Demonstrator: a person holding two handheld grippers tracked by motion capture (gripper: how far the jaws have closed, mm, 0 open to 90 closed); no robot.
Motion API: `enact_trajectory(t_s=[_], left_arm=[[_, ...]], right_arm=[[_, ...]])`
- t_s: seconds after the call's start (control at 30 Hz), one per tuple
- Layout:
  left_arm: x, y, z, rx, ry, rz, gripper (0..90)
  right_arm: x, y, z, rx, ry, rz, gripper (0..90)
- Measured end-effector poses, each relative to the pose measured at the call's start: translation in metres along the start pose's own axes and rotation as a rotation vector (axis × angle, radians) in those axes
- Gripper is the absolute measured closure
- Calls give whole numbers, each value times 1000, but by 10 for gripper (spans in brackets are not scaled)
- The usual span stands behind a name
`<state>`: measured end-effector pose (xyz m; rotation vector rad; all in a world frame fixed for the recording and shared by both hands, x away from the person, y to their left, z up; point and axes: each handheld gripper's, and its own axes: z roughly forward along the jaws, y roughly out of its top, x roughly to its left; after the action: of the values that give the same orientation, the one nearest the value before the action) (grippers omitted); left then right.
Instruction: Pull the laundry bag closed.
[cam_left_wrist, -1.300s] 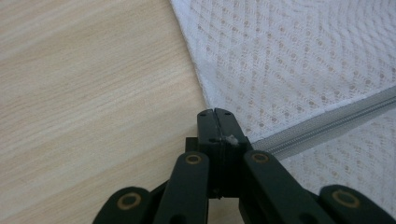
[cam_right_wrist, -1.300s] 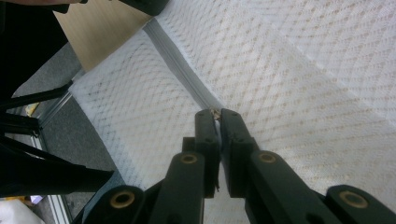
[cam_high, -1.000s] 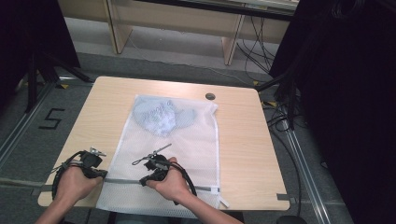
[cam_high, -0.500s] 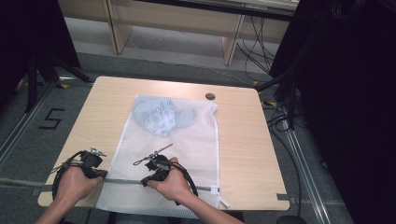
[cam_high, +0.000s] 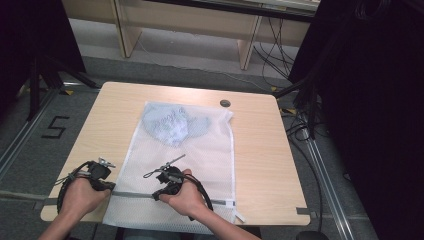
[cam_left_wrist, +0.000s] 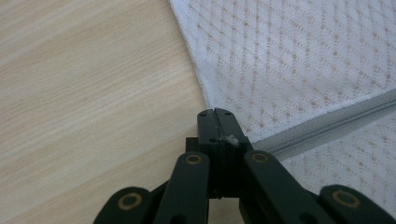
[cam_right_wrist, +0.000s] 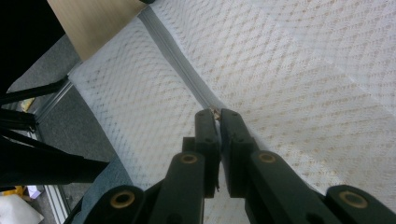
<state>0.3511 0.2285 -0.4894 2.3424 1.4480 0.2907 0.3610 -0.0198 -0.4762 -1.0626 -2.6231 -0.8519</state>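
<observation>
A white mesh laundry bag (cam_high: 200, 150) lies flat on the wooden table (cam_high: 260, 150), with a light blue garment (cam_high: 170, 125) inside its far end. A grey zipper (cam_high: 132, 194) runs across the bag near the front edge. My left gripper (cam_high: 111, 186) sits at the bag's left edge. In the left gripper view it (cam_left_wrist: 215, 114) is shut on the mesh where the zipper (cam_left_wrist: 327, 123) ends. My right gripper (cam_high: 159, 192) rests on the zipper mid-bag. In the right gripper view its jaws (cam_right_wrist: 215, 113) pinch a small pull on the zipper (cam_right_wrist: 177, 60).
A dark round grommet (cam_high: 225, 103) sits in the table's far edge. The bag's front end hangs over the near table edge. A floor marking "5" (cam_high: 56, 127) lies left of the table. Black curtain (cam_high: 370, 100) and cables stand at the right.
My right gripper has shifted very slightly to the right along the zipper. The left gripper and the bag have stayed put.
</observation>
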Motion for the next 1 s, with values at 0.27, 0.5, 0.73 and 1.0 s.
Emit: enact_trajectory(t_s=[0.27,0.5,0.73,1.0], left_arm=[[0,0,0,2,1,1,900],[-1,0,0,-5,3,-11,900],[-2,0,0,-3,5,-10,900],[-1,1,0,9,5,7,900]], right_arm=[[-1,-2,-3,1,-13,6,871],[-4,-4,-5,5,-12,9,871],[-6,-7,-8,7,-22,18,871],[-12,-11,-11,14,-9,23,871]])
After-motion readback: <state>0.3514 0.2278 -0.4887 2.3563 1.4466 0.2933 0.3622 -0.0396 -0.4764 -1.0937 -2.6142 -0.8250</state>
